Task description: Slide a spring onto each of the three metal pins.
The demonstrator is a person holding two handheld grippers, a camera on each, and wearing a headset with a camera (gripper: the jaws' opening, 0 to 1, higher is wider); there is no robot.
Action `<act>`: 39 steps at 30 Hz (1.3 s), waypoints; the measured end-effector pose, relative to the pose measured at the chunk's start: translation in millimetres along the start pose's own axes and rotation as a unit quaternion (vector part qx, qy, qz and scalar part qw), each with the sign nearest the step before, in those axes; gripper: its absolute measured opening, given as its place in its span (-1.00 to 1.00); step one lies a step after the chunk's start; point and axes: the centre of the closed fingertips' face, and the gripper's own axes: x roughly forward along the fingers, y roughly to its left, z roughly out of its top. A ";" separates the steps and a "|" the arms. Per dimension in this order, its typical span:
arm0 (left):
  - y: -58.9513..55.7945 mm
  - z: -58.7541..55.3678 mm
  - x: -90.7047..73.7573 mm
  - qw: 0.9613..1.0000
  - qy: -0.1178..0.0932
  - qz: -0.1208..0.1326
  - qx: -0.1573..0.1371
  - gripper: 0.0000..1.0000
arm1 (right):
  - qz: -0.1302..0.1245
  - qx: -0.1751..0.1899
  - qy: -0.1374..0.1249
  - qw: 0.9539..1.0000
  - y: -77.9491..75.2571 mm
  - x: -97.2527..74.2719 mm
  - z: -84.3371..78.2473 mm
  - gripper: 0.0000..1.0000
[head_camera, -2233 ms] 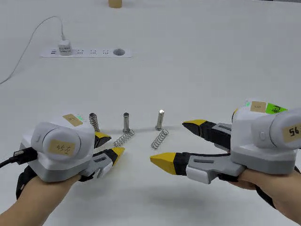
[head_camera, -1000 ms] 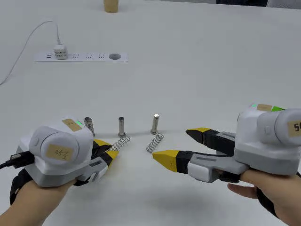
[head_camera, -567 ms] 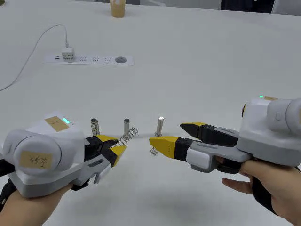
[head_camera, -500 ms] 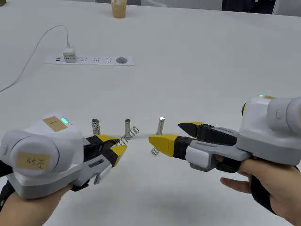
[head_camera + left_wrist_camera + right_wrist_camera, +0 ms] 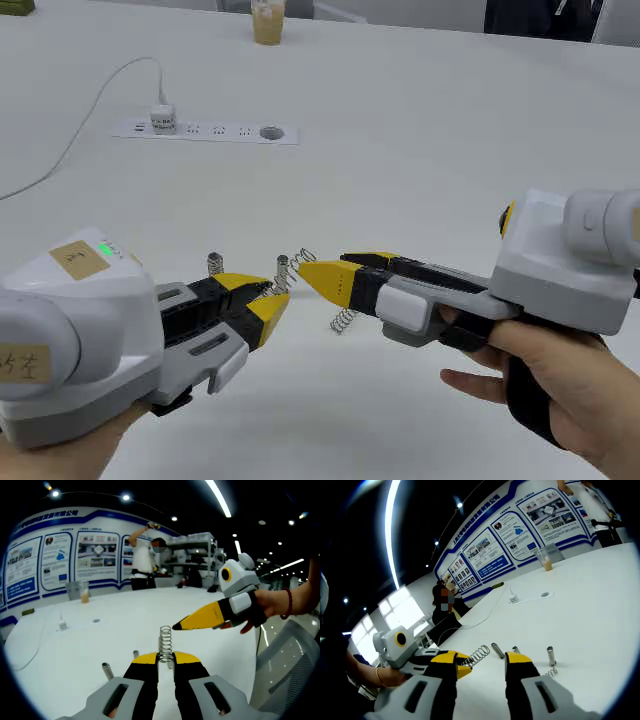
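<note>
Over the desk, noted left tool clamped, right tool gaping empty just beside. Counted leftmost pin sprung, middle pin and right pin bare. Found spring pinched in left tool, off the desk; loose spring lying on it. Judged second fitting underway; next calls for aligning coil over middle pin, lowering straight

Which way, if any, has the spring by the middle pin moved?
Yes. The spring has risen off the table beside the middle pin, pinched by the left gripper.
</note>
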 end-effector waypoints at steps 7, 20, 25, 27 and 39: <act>-1.8 8.8 -6.5 1.000 -0.021 -0.004 0.000 -0.80 | 0.021 0.051 -0.018 0.998 10.9 4.9 5.0 -0.39; -13.5 25.8 -13.3 0.998 -0.064 -0.026 0.007 -0.80 | 0.061 0.119 -0.036 0.990 26.4 9.9 10.8 -0.61; -15.3 28.7 -14.2 0.997 -0.069 -0.030 0.008 -0.80 | 0.069 0.129 -0.036 0.989 29.2 10.9 11.3 -0.72; -15.1 29.3 -14.7 0.997 -0.071 -0.030 0.007 -0.80 | 0.071 0.134 -0.036 0.988 30.0 11.2 11.7 -0.72; -13.4 24.3 -16.2 0.998 -0.053 -0.026 0.004 -0.77 | 0.092 0.127 -0.037 0.987 38.8 13.6 11.4 -0.77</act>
